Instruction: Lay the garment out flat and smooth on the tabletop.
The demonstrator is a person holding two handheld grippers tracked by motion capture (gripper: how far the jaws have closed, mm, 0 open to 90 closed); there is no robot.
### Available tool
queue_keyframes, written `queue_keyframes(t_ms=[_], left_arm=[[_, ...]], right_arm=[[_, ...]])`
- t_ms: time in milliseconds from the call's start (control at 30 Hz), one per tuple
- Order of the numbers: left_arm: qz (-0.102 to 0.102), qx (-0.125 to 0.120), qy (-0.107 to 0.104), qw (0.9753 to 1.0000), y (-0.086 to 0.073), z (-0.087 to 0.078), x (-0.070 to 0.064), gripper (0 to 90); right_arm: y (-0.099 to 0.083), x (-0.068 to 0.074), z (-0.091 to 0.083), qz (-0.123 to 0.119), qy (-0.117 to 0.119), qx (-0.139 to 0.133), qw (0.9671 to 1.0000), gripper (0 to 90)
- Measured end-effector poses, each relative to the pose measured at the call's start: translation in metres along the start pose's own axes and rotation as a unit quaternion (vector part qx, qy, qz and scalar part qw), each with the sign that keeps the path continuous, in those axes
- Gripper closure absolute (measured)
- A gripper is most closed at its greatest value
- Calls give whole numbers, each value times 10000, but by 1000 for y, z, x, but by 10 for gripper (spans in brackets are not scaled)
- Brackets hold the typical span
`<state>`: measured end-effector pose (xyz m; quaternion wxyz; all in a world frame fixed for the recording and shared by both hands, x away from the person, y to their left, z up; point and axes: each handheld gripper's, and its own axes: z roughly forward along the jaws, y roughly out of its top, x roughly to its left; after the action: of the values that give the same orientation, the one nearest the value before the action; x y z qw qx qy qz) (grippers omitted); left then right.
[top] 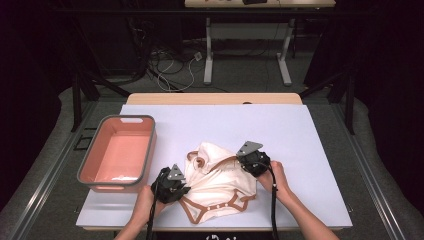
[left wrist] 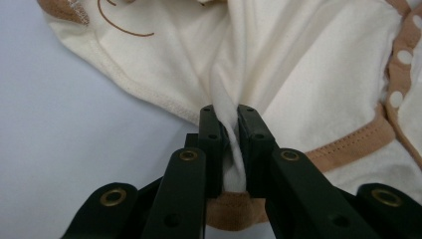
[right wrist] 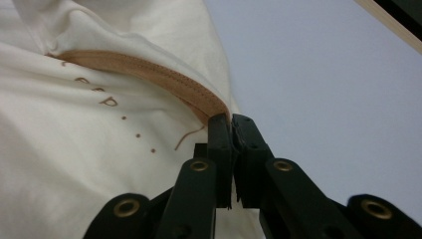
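A cream baby bodysuit (top: pixel 217 182) with tan trim and snap buttons lies crumpled near the front of the white table top (top: pixel 280 130). My left gripper (top: pixel 184 190) is at its left edge, shut on a pinched fold of cream cloth (left wrist: pixel 230 124). My right gripper (top: pixel 242 161) is at the garment's upper right, shut on the tan-trimmed edge (right wrist: pixel 169 82). In the right gripper view the bodysuit (right wrist: pixel 74 149) shows small brown stitched marks. A hand holds each gripper from below.
A pink basin with a grey rim (top: pixel 148 150) stands at the table's left side, nothing visible inside. The white top extends behind and to the right of the garment. Beyond the far edge are cables and a desk frame (top: pixel 210 55) on the floor.
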<state>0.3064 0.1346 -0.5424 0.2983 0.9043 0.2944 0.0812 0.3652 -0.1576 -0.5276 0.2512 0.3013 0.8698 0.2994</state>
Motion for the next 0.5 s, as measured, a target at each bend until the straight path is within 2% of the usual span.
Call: queue_keyframes(t_ms=[100, 267, 367, 433, 500], left_arm=[[60, 38, 3, 10000, 1, -3, -1, 823], [14, 64, 0, 10000, 0, -5, 1, 823], [7, 57, 80, 10000, 0, -5, 1, 820], [10, 34, 90, 10000, 0, -5, 1, 810], [18, -40, 133, 9999, 1, -6, 0, 754]], right_arm=[[-4, -7, 3, 131, -63, 136, 9998, 876], [-8, -14, 7, 230, -191, 231, 9993, 875], [-15, -22, 13, 366, -284, 354, 9983, 870], [-18, -24, 16, 430, -250, 437, 9978, 854], [-19, -24, 18, 422, -198, 508, 9976, 811]])
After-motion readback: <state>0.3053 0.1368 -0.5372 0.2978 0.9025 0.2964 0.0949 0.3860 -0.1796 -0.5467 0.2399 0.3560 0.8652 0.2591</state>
